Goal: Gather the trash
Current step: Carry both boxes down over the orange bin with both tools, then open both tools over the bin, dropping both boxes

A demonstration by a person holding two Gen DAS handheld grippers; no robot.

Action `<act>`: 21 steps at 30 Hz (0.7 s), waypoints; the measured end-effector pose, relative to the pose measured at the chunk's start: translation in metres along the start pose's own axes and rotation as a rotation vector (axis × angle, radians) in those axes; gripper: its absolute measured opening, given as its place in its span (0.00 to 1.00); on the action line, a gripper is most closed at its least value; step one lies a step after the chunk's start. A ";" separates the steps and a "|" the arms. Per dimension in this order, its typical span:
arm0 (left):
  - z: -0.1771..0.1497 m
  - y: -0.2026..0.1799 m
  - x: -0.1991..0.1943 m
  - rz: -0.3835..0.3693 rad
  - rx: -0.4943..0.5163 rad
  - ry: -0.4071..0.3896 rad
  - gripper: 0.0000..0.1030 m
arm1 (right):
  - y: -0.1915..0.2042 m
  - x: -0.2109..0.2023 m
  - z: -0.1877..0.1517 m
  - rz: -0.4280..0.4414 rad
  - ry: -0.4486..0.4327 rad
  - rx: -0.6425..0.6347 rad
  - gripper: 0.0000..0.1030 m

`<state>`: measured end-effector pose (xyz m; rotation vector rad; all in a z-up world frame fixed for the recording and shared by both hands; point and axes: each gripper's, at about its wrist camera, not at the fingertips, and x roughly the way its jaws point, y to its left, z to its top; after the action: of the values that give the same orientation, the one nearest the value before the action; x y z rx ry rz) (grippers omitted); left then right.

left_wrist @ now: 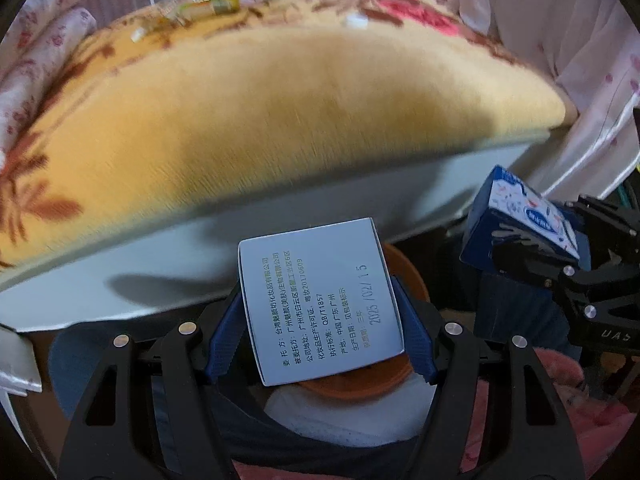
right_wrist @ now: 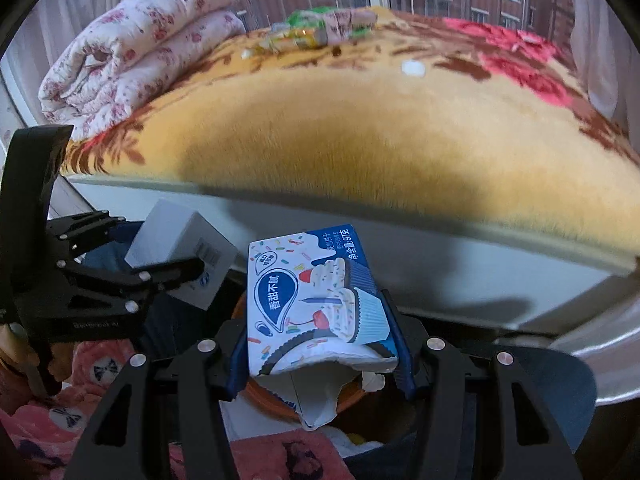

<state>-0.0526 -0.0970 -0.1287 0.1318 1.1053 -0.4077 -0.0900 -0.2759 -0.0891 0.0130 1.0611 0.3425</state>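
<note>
My left gripper (left_wrist: 320,328) is shut on a white printed cosmetics box (left_wrist: 320,300), held above an orange bin rim (left_wrist: 404,268). My right gripper (right_wrist: 320,344) is shut on a torn blue and white cookie box (right_wrist: 316,300) above the same orange bin (right_wrist: 276,400). Each held box shows in the other view: the cookie box (left_wrist: 520,216) at right, the white box (right_wrist: 180,244) at left. On the bed lie more wrappers (right_wrist: 312,32) and a small white piece (right_wrist: 412,68), also seen in the left wrist view (left_wrist: 356,21).
A yellow flowered blanket (right_wrist: 360,128) covers the bed, with its white side panel (right_wrist: 440,280) right behind the boxes. A rolled floral quilt (right_wrist: 136,48) lies at the bed's left. White paper (left_wrist: 348,416) lies in the bin. Pink patterned fabric (right_wrist: 92,372) is below.
</note>
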 end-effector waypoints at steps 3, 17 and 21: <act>-0.007 0.000 0.018 -0.015 -0.002 0.056 0.65 | -0.001 0.012 -0.006 0.004 0.032 0.010 0.53; -0.031 0.003 0.077 -0.036 -0.012 0.233 0.65 | -0.004 0.061 -0.025 0.025 0.186 0.063 0.54; -0.035 0.005 0.084 -0.039 -0.007 0.252 0.65 | -0.002 0.066 -0.027 0.022 0.201 0.064 0.54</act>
<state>-0.0485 -0.1033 -0.2193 0.1591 1.3593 -0.4300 -0.0837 -0.2632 -0.1594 0.0480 1.2716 0.3345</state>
